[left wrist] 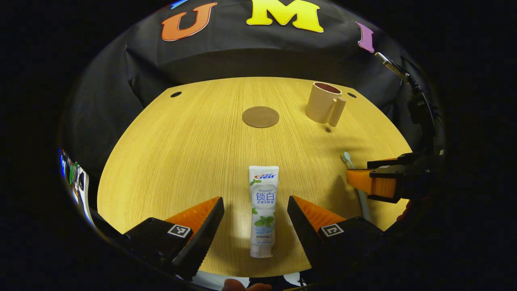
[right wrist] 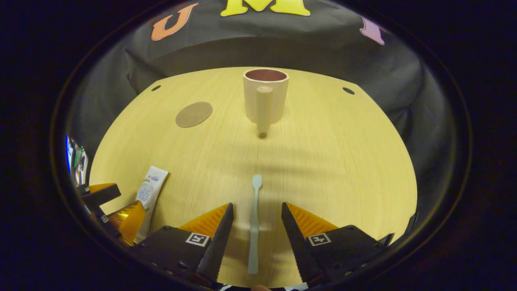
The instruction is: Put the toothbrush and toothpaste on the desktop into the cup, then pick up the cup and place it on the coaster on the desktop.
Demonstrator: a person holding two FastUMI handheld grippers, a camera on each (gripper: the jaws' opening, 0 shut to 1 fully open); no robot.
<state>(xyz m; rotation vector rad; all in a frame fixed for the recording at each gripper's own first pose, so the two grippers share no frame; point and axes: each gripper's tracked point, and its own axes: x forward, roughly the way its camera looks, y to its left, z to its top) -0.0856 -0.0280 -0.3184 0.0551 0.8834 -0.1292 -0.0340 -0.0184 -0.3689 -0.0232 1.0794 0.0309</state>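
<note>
Your left tool (left wrist: 255, 210) is spread wide with the toothpaste (left wrist: 263, 210) lying flat on the tabletop (left wrist: 181, 153) between its fingers, untouched; your right tool (right wrist: 255, 220) is likewise released, straddling the toothbrush (right wrist: 254, 226), which lies lengthwise pointing toward the cup (right wrist: 265, 97) at the far side. The tube looks soft and light, likely to dent and slide under a hard squeeze, so take it across the middle of its body rather than near the cap end. The toothbrush looks thin, stiff and low against the wood; pinch its handle near the middle, pressing down close to the surface, or it may skid or roll. The coaster (right wrist: 194, 114) sits flat, left of the cup and apart from it. In the left gripper view the other tool covers the middle of the toothbrush, and the cup's inside is too dark to judge its depth.
</note>
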